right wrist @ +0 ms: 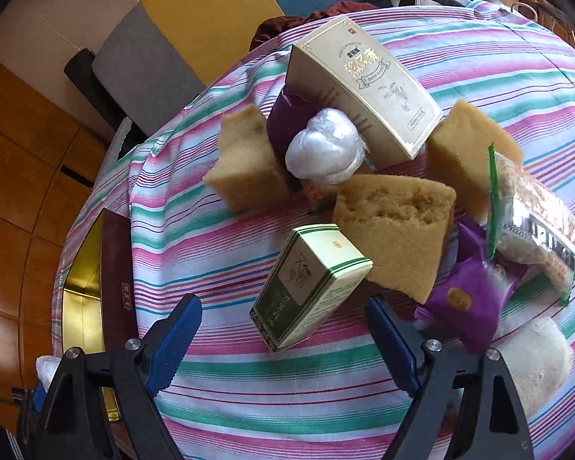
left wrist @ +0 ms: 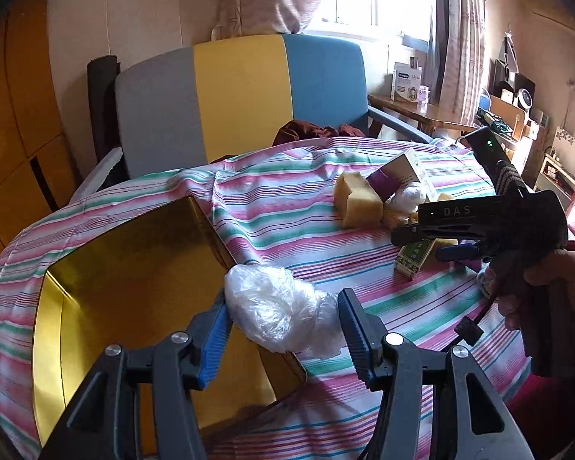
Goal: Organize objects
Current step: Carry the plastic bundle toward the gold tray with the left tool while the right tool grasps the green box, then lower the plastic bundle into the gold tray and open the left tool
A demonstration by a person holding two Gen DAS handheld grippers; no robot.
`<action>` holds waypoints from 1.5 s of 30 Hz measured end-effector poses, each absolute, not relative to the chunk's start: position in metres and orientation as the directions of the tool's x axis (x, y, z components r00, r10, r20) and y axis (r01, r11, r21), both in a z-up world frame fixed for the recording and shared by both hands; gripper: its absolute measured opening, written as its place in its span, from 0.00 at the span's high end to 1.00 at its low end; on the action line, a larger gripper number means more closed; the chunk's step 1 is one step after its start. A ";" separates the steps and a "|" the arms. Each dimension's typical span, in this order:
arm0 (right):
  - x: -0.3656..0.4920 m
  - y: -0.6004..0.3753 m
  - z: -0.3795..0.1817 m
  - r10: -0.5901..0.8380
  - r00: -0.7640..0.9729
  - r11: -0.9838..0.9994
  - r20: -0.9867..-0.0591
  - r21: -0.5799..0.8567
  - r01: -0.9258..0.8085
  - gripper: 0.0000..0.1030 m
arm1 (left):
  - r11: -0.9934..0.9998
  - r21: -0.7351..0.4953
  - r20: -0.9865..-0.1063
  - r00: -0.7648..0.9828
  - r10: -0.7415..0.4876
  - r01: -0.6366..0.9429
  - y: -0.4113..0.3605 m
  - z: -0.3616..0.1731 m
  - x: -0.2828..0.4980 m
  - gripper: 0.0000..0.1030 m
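Note:
My left gripper (left wrist: 283, 326) is shut on a crumpled white plastic bundle (left wrist: 280, 308), held over the right rim of an open gold-lined box (left wrist: 142, 264). My right gripper (right wrist: 283, 324) is open, its fingers on either side of a small green and white carton (right wrist: 306, 283) that lies on the striped cloth, not touching it. The right gripper also shows in the left wrist view (left wrist: 421, 235). Around the carton lie yellow sponge blocks (right wrist: 395, 230), a second white plastic bundle (right wrist: 324, 145), a cream tea box (right wrist: 364, 84), purple packets (right wrist: 464, 295) and a snack pack (right wrist: 533, 222).
A round table under a pink, green and white striped cloth (right wrist: 249, 395) holds everything. The box's dark red side (right wrist: 117, 280) sits at the table's left. A grey, yellow and blue chair (left wrist: 241, 96) stands behind. A white sponge (right wrist: 540, 364) lies at the right edge.

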State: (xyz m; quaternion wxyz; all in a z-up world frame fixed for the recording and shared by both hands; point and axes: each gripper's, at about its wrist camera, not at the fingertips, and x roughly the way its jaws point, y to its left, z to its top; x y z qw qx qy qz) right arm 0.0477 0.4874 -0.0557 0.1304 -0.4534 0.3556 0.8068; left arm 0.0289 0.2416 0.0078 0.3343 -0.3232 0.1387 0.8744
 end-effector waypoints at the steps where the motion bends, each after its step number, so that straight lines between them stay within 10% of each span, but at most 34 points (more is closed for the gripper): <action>1: 0.045 0.487 -0.058 -0.113 -0.551 -0.705 -0.827 0.458 -0.541 0.14 | -0.740 0.023 -0.658 -0.567 0.496 -0.673 0.240 0.008 0.029 0.46; 6: 0.030 0.481 -0.066 -0.078 -0.527 -0.699 -0.847 0.423 -0.576 0.24 | -0.744 0.008 -0.657 -0.565 0.500 -0.668 0.230 0.008 0.027 0.46; 10: 0.013 0.466 -0.070 -0.038 -0.493 -0.762 -0.869 0.345 -0.548 0.59 | -0.756 -0.006 -0.657 -0.567 0.496 -0.655 0.219 0.007 0.026 0.46; 17: -0.006 0.420 -0.065 -0.074 -0.460 -0.934 -0.885 0.223 -0.279 0.60 | -0.793 -0.053 -0.660 -0.575 0.485 -0.607 0.188 0.005 0.017 0.46; 38: -0.010 0.440 -0.072 -0.070 -0.510 -0.905 -0.857 0.270 -0.329 0.51 | -0.883 -0.088 -0.703 -0.599 0.383 -0.461 0.132 -0.005 -0.007 0.45; 45: -0.011 0.433 -0.072 0.050 -0.462 -0.936 -0.885 0.120 -0.331 0.70 | -0.921 -0.103 -0.714 -0.616 0.332 -0.376 0.095 -0.005 -0.047 0.45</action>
